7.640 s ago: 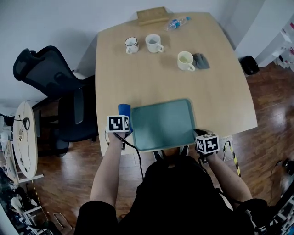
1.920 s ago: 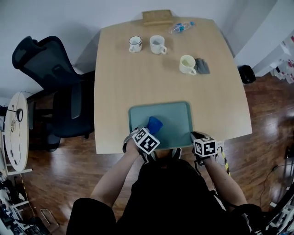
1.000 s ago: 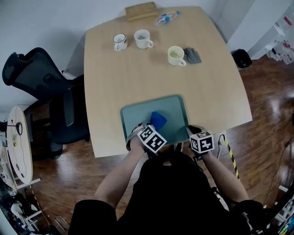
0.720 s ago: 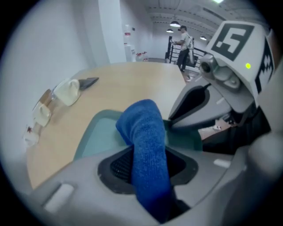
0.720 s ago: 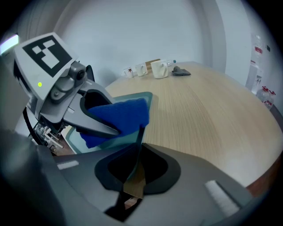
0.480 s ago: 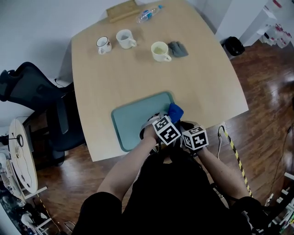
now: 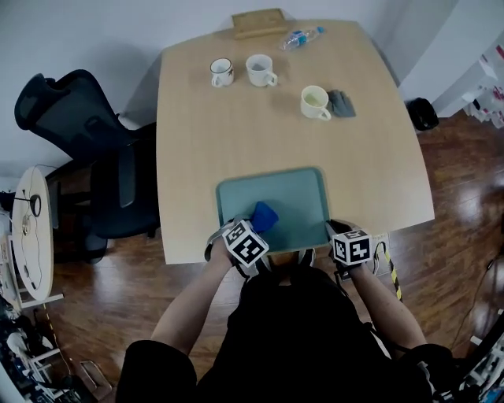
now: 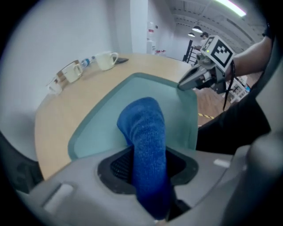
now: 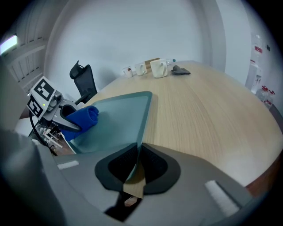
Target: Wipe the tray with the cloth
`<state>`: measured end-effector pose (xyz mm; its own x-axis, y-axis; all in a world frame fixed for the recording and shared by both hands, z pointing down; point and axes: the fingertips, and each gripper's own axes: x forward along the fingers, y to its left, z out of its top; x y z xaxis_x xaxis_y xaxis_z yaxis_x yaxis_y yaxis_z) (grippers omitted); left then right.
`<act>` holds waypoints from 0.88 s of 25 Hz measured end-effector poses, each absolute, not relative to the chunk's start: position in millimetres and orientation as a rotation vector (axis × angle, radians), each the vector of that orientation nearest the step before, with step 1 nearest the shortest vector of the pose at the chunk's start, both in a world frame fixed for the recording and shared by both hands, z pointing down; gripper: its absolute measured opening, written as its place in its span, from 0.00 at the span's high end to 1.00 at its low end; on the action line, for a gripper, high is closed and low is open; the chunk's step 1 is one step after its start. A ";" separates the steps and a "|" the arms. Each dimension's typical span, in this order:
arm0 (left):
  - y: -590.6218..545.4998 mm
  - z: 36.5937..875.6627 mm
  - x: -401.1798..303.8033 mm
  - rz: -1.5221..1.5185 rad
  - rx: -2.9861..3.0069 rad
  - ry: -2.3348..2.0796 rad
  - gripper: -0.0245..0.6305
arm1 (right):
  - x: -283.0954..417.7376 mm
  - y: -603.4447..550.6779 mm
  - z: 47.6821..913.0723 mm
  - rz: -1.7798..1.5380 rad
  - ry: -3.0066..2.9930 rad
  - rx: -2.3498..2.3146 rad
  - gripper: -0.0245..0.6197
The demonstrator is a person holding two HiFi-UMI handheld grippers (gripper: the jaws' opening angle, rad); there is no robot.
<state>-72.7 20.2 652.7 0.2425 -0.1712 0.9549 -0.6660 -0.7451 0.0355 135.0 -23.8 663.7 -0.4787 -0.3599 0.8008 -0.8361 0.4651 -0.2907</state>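
Note:
A teal tray (image 7: 295, 197) lies at the table's near edge, seen also in the left gripper view (image 8: 110, 114) and the right gripper view (image 9: 119, 114). My left gripper (image 7: 256, 224) is shut on a folded blue cloth (image 7: 264, 214), which rests on the tray's near left part. The cloth (image 8: 146, 132) stands up between the left jaws and shows at the left in the right gripper view (image 9: 82, 118). My right gripper (image 7: 335, 231) is shut on the tray's near right rim (image 9: 141, 132).
Far across the wooden table (image 7: 236, 126) stand two white mugs (image 7: 223, 72) (image 7: 261, 71), a cream mug (image 7: 316, 102) beside a grey cloth (image 7: 342, 102), a plastic bottle (image 7: 303, 36) and a wooden box (image 7: 258, 22). A black office chair (image 7: 87, 149) stands left of the table.
The left gripper has carried the blue cloth from the tray's near right corner back to its near left part. The right gripper has kept its hold on the tray's rim.

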 end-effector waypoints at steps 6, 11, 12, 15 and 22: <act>39.7 649.6 -156.5 1.439 1.888 -0.929 0.72 | 131.9 -24.8 663.4 0.879 -2.023 0.990 0.91; 41.9 654.4 -146.5 1.495 1.868 -0.969 0.72 | 129.3 -25.0 662.8 0.881 -2.020 1.020 0.91; 41.2 654.6 -144.0 1.514 1.867 -0.974 0.72 | 128.8 -25.2 662.7 0.880 -2.022 1.024 0.91; 40.0 653.8 -132.7 1.509 1.879 -0.965 0.72 | 128.0 -25.7 662.0 0.879 -2.027 1.029 0.91; 35.3 652.0 -92.6 1.498 1.917 -0.895 0.72 | 128.1 -24.6 660.8 0.891 -2.050 1.046 0.91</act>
<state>-92.6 35.3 652.0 0.1603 -0.1711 0.9721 -0.7745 -0.6324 0.0164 128.1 -24.6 660.8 -0.4616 -0.4018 0.7908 -0.8523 0.4480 -0.2699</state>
